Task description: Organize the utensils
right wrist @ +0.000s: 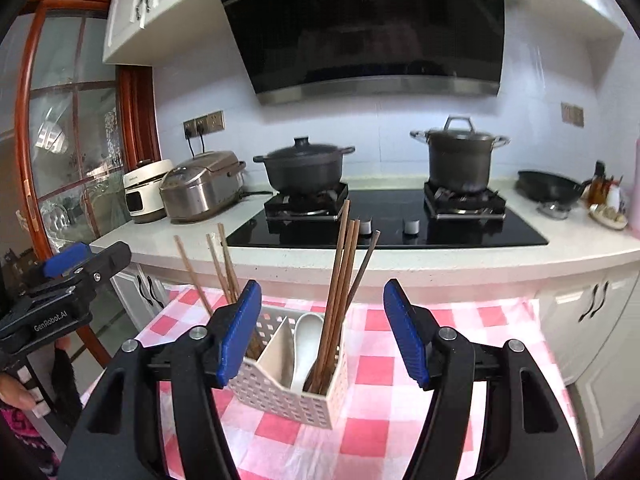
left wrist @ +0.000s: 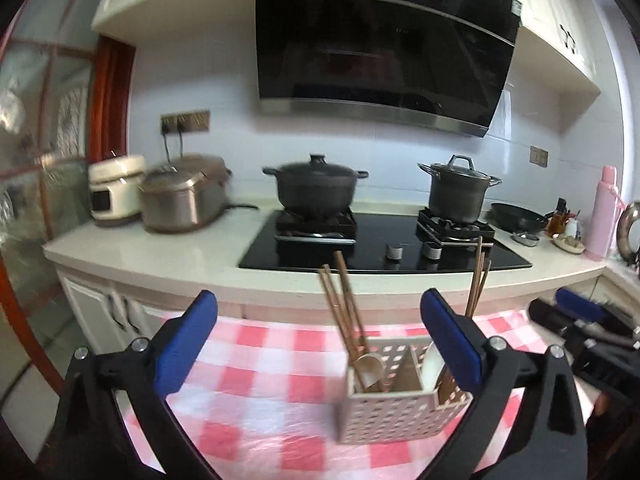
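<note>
L gripper (left wrist: 319, 338): blue-padded fingers wide apart, nothing between the pads; holder sits just ahead, toward the R finger, which hides its R corner. R gripper (right wrist: 320, 334): fingers apart too, nothing clamped; its L finger covers part of the holder's L compartment.

Utensil holder (right wrist: 288, 396), white perforated plastic w/ divider, stands on the pink-checked cloth (right wrist: 372, 420) over the counter. R compartment: white spoon (right wrist: 306, 344) + bundle of brown chopsticks (right wrist: 340, 280) leaning upright. L compartment: more chopsticks (right wrist: 224, 260) splayed leftward, lower ends hidden. Left wrist view is motion-blurred; a pale spoon there too, hard to read.

Far L in right wrist view: the other gripper's body, "GenRobot.AI" legible, w/ a hand (right wrist: 16, 394) cut off at the edge.

Behind: black hob (right wrist: 384, 232) w/ two lidded pots, rice cookers at L (brand too small to read), range hood above, cut off at top.
</note>
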A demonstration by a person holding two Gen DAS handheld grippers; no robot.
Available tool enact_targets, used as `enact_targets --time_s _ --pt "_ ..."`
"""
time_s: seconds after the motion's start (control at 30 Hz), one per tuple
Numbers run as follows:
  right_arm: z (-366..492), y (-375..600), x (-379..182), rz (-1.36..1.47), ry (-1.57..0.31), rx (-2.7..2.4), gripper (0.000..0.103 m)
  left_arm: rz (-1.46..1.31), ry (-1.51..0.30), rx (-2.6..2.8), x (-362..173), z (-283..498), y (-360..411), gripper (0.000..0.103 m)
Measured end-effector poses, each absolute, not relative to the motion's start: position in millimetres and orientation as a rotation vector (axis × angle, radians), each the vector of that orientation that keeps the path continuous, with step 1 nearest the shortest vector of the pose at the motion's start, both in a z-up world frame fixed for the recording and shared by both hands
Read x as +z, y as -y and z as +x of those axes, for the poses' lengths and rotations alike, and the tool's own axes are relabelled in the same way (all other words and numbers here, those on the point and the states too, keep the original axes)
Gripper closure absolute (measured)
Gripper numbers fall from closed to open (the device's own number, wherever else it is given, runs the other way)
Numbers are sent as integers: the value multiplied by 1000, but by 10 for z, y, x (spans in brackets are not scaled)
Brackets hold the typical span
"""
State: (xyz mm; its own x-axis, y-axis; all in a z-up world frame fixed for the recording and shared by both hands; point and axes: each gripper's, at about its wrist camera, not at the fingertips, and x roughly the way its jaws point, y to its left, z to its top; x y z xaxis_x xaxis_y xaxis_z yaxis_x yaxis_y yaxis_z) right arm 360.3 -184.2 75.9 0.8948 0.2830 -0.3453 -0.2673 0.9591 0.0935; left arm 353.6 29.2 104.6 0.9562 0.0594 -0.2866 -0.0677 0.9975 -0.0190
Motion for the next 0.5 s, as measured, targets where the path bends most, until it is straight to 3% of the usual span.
enact_targets --time_s 0.17,0.5 --pt "3124 1748 622 -11 -315 231 29 29 -272 111 914 3100 -306 5" --pt "2517 1816 313 56 -309 252 20 -5 -235 78 470 2375 -370 5"
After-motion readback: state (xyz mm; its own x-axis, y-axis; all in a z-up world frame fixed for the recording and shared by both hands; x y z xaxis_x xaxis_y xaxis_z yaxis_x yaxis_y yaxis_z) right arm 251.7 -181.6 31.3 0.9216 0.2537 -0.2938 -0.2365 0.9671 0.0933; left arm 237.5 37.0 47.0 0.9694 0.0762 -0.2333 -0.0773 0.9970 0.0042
